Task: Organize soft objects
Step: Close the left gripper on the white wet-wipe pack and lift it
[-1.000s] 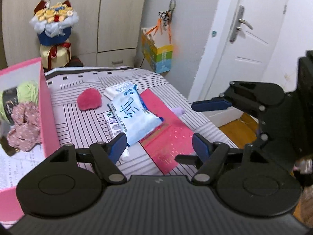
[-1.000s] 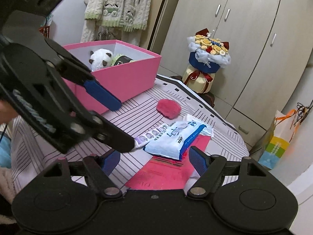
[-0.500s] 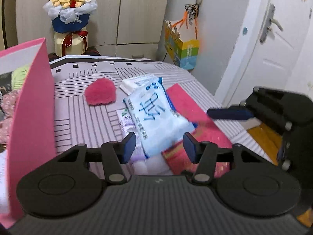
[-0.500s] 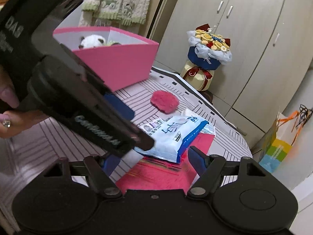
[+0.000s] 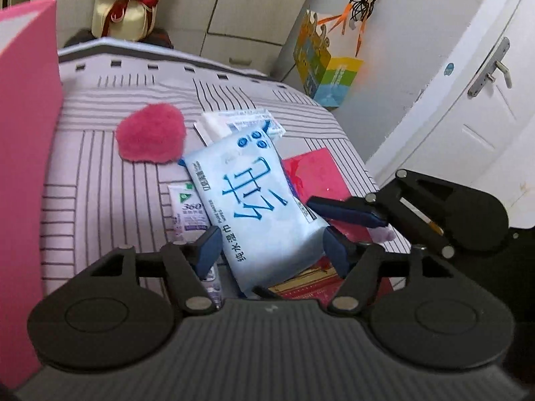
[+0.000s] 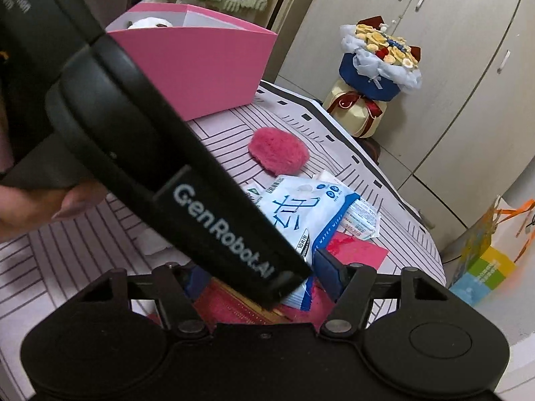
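Both grippers lower (tilted) over wipes pack (image 5: 257,207)

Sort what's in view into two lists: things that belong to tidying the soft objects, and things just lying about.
Belongs to the job:
- blue wet-wipes pack
- small tissue pack
- pink fluffy pad
- pink box

Just lying about:
- flower bouquet
- colourful gift bag
- red envelope

**Left wrist: wipes pack between opening jaws**

Left gripper (image 5: 271,250) jaws opening; wipes pack (image 5: 254,207) lies between them, pad contact unclear. Pink puff (image 5: 150,137) beyond the pack, to its left. Red envelope (image 5: 317,173) under the pack's right side. Right gripper (image 5: 337,225) at the pack's right edge.
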